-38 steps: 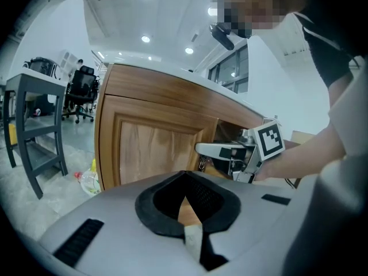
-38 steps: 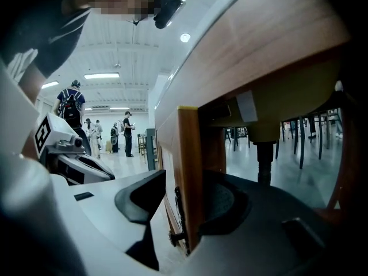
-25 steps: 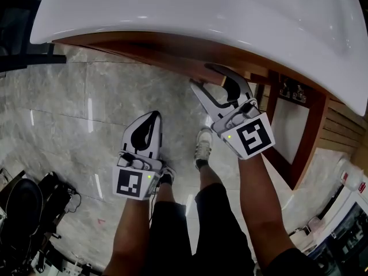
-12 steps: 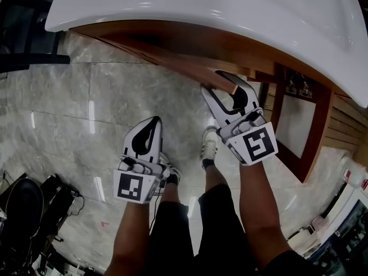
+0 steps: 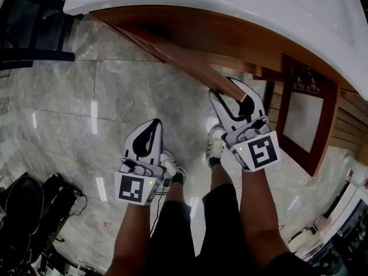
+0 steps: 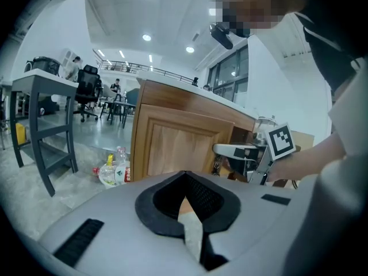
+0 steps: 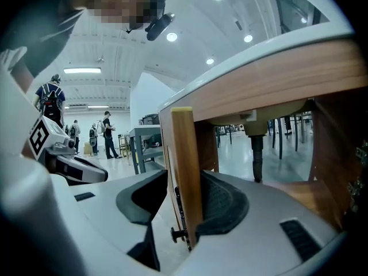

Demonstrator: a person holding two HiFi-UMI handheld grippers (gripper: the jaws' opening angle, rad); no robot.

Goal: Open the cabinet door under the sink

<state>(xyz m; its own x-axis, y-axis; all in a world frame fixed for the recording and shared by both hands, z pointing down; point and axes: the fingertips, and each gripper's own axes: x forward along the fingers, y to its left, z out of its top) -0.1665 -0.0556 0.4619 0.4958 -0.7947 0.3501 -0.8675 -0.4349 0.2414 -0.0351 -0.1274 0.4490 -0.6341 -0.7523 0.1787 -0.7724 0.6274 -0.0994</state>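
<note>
A white sink [image 5: 230,4] tops a wooden cabinet [image 6: 172,148]. The cabinet door [image 5: 184,62] stands swung out, seen edge-on as a brown strip in the head view. My right gripper [image 5: 230,91] is shut on the door's free edge [image 7: 184,142]; the panel runs between both pads, above a small dark knob. My left gripper [image 5: 154,121] hangs lower left over the floor, shut and empty, apart from the door. In the left gripper view its jaws [image 6: 187,180] meet, and the right gripper [image 6: 236,151] shows at the cabinet's corner.
The drain pipe [image 7: 256,154] hangs inside the open cabinet. A second framed door [image 5: 305,119] stands open at the right. The person's shoes [image 5: 215,145] are below the grippers. Plastic bottles [image 6: 112,168] lie by the cabinet, near a dark table [image 6: 43,114]. Dark equipment [image 5: 29,206] sits lower left.
The door has swung further out from the cabinet with my right gripper on its edge, drawing back towards the person. The left gripper has stayed shut and empty.
</note>
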